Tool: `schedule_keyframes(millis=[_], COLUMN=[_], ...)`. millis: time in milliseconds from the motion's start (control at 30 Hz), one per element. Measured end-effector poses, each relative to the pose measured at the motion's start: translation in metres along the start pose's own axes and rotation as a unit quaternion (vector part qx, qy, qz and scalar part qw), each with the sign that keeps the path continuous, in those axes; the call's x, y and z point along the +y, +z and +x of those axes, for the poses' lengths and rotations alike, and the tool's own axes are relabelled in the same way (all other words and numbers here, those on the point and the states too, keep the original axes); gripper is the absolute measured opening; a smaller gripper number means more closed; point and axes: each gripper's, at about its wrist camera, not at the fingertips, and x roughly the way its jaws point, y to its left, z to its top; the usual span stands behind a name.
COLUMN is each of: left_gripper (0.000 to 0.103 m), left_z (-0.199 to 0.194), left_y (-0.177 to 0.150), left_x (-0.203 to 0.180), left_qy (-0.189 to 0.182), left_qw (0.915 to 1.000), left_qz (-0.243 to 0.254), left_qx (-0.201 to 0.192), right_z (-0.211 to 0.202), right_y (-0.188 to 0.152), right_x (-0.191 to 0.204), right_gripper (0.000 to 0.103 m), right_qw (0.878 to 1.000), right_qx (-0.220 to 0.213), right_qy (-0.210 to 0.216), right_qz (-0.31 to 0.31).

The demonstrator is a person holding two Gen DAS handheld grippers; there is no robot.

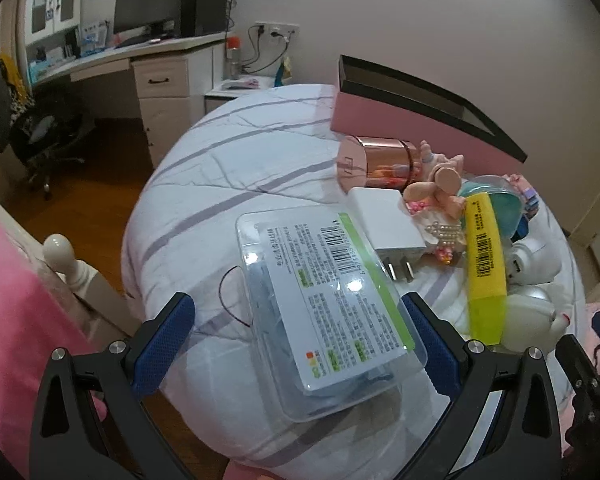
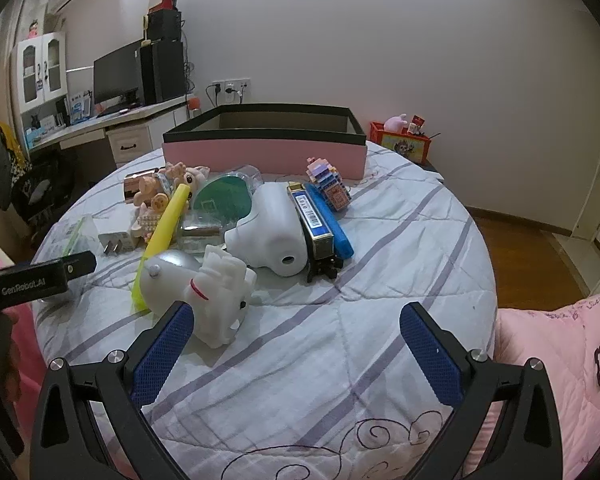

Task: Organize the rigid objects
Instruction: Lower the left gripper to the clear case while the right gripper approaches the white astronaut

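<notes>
- Bed (image 2: 340, 360): white quilt, lilac stripes.
- Pink box (image 2: 264, 152) at far edge.
- Clear plastic case (image 1: 324, 300), white charger (image 1: 388, 220), yellow highlighter (image 1: 484, 264), white toys (image 2: 220, 292) clustered on quilt.

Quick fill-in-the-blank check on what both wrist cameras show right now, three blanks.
1. The clear plastic case lies between the fingers of the ____ tool.
2. The right tool is open and holds ____.
3. The highlighter is coloured ____.

Missing words: left; nothing; yellow
</notes>
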Motion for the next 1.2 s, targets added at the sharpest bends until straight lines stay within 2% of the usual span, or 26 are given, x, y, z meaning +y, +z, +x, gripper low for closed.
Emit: schedule_keyframes(millis=[100,200,300,400,433,467,500,767,833,900,967,1033,1100,1133,1167,1200], left_gripper=[0.103,0.103,0.102,0.093,0.088,0.068,0.065,0.064,0.065,0.071,0.083,0.087,0.085,0.079,0.065,0.064], left_z=[0.0,0.003,0.004,0.002,0.001,-0.002,-0.005,-0.001,0.004,0.007,0.009,0.011,0.011,0.01,0.008,0.006], left_y=[-0.004,-0.007,-0.008,-0.007,-0.006,-0.006,-0.004,0.002,0.003,0.003,0.002,0.002,0.001,0.0,0.0,0.0], left_x=[0.005,0.014,0.027,0.022,0.02,0.019,0.016,0.009,0.004,0.002,0.0,-0.006,-0.008,-0.007,-0.006,-0.003], left_qy=[0.005,0.029,0.009,0.022,0.025,0.029,0.037,-0.012,-0.012,-0.012,-0.019,-0.017,-0.015,-0.016,-0.015,-0.014], left_qw=[0.9999,0.9993,0.9997,0.9997,0.9994,0.9989,0.9979,0.9961,0.9952,0.995,0.9946,0.9937,0.9935,0.9934,0.9934,0.994], left_qz=[0.013,0.014,-0.013,0.01,0.021,0.031,0.047,0.085,0.095,0.097,0.101,0.11,0.111,0.111,0.111,0.104], left_qx=[0.008,0.018,0.018,-0.003,-0.009,-0.018,-0.025,-0.022,-0.02,-0.02,-0.016,-0.014,-0.017,-0.021,-0.026,-0.031], right_z=[-0.001,-0.001,0.001,0.003,0.004,0.004,0.004,0.003,0.003,0.004,0.006,0.008,0.011,0.014,0.019,0.021], right_y=[0.002,0.002,0.0,-0.001,-0.001,-0.002,-0.002,-0.003,-0.003,-0.003,-0.001,0.001,0.004,0.005,0.006,0.006], right_x=[0.0,-0.001,-0.002,-0.001,-0.001,0.0,0.0,0.007,0.01,0.013,0.017,0.022,0.027,0.029,0.032,0.033], right_gripper=[0.103,0.103,0.103,0.103,0.103,0.103,0.103,0.103,0.103,0.103,0.103,0.103,0.103,0.103,0.103,0.103], right_qw=[1.0,1.0,1.0,1.0,1.0,1.0,1.0,1.0,1.0,1.0,0.999,0.999,0.999,0.999,0.999,0.999], right_qx=[-0.002,-0.004,-0.002,0.001,0.002,0.002,0.003,0.001,0.0,0.0,0.002,0.004,0.003,0.004,0.007,0.01], right_qy=[0.002,0.006,0.01,0.013,0.013,0.015,0.015,0.019,0.021,0.025,0.032,0.038,0.043,0.046,0.047,0.047], right_qz=[-0.002,0.002,0.007,0.006,0.004,0.002,0.001,-0.001,-0.006,-0.008,-0.007,-0.008,-0.009,-0.01,-0.01,-0.009])
